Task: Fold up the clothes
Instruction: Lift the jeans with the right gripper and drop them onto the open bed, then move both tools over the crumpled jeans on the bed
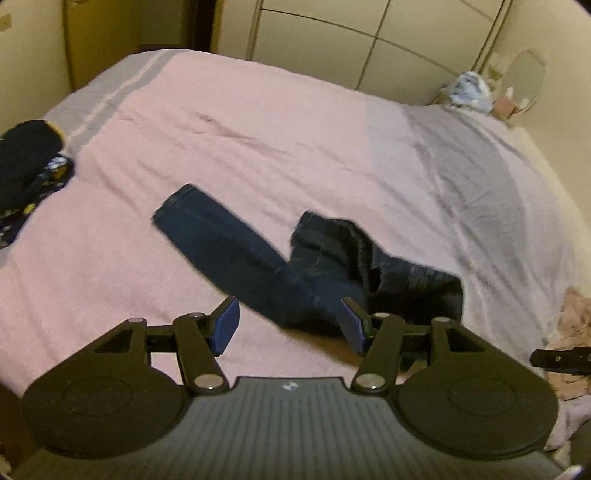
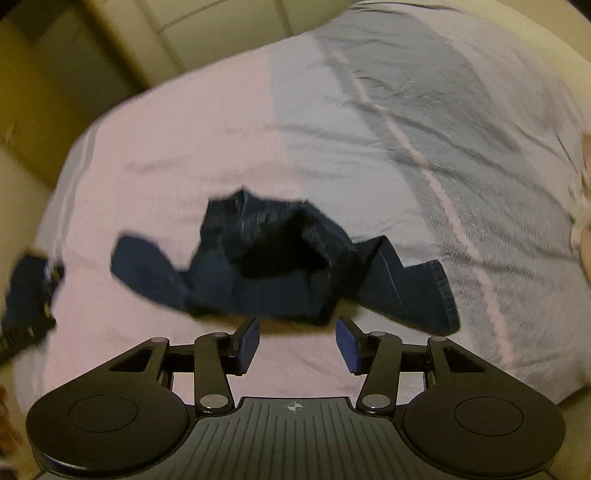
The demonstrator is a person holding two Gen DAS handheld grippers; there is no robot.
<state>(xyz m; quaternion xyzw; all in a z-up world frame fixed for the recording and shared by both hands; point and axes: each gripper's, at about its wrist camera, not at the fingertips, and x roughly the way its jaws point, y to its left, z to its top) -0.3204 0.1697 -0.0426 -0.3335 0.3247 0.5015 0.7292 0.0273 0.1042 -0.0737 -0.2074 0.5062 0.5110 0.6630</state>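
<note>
A pair of dark blue jeans lies crumpled on the pink and grey bed cover. One leg stretches away to the upper left. My left gripper hovers open over the near edge of the jeans, and its blue pads touch nothing. In the right wrist view the jeans sit bunched on the cover, with a leg trailing to the right. My right gripper stands open just in front of them, with nothing between its pads.
A heap of dark printed clothes lies at the bed's left edge, also seen as dark printed clothes. A pinkish garment sits at the right edge, beside part of the other gripper. A cluttered bedside table and wardrobe doors stand behind.
</note>
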